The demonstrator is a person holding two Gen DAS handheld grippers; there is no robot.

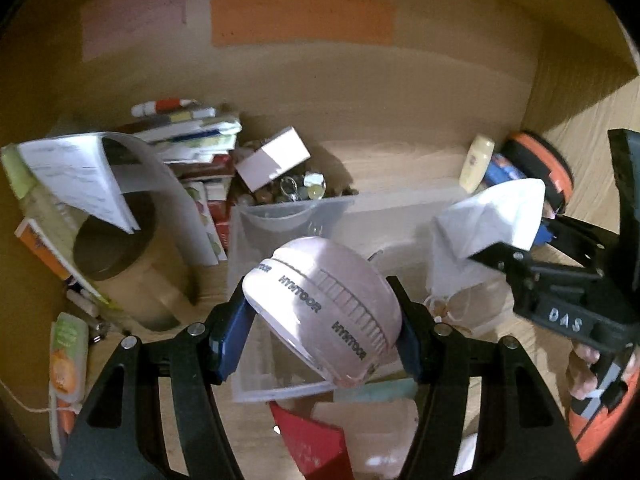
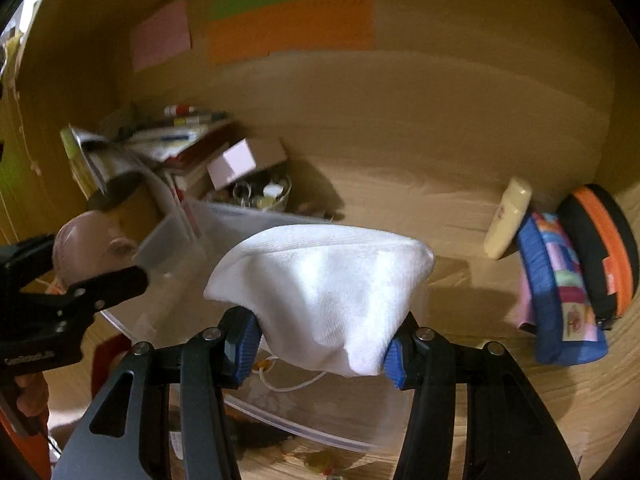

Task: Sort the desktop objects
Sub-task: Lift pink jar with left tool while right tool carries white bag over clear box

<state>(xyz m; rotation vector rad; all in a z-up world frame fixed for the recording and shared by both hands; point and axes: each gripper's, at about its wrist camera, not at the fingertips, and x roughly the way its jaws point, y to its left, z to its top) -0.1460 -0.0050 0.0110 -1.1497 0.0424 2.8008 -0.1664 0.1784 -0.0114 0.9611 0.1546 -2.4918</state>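
My left gripper (image 1: 320,340) is shut on a round pale pink device (image 1: 324,308) printed "HYMTOOR", held tilted above a clear plastic bin (image 1: 280,216). It also shows at the left of the right wrist view (image 2: 88,252), held in the left gripper (image 2: 80,280). My right gripper (image 2: 320,344) is shut on a folded white cloth (image 2: 324,292), held above the same clear bin (image 2: 168,236). In the left wrist view the right gripper (image 1: 516,250) and the cloth (image 1: 492,216) are at the right.
A messy stack of books and papers (image 1: 188,148) lies at the back left, with a brown round tub (image 1: 116,240) and a small pink box (image 1: 272,158) over trinkets. A cream bottle (image 2: 508,216), a blue pouch (image 2: 560,288) and an orange-black case (image 2: 600,248) lean at the right wall.
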